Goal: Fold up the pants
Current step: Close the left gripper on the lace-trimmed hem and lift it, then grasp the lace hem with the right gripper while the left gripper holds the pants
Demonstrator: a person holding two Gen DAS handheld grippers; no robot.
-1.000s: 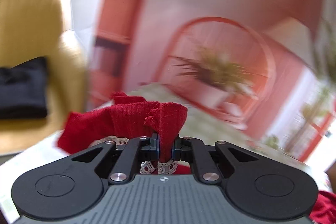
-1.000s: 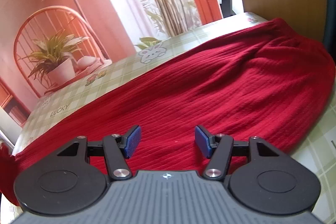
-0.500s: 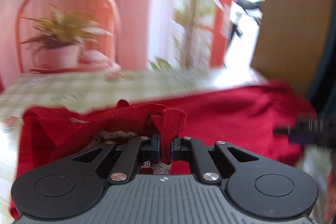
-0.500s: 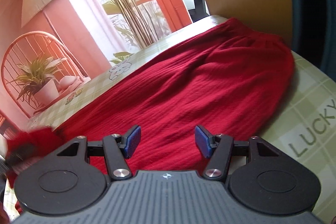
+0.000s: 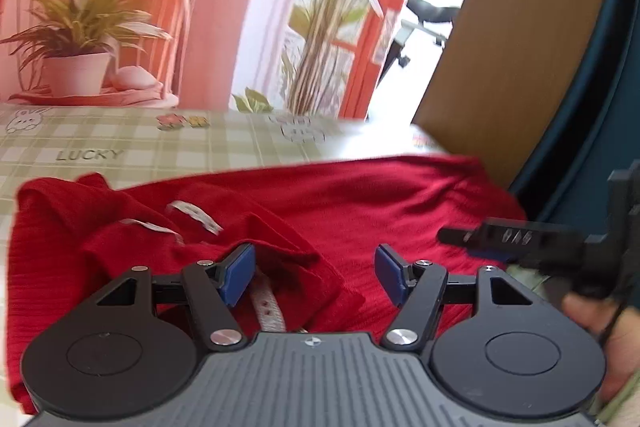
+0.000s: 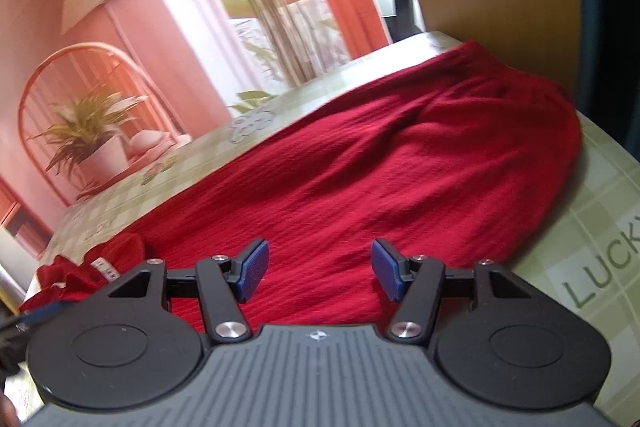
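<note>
Both grippers, left [image 5: 314, 277] and right [image 6: 316, 275], gape empty over the pants [image 6: 360, 163], folded hem resting on the table [image 5: 120, 147].

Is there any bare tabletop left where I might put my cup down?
Yes: the checked tablecloth lies bare beyond the red pants, toward the potted plant, and also at the pants' right edge by the LUCKY print. The middle is covered by fabric.

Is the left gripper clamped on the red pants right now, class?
No: the left gripper has its blue-padded fingers spread wide apart, with the red pants lying loose on the table beneath them.
</note>
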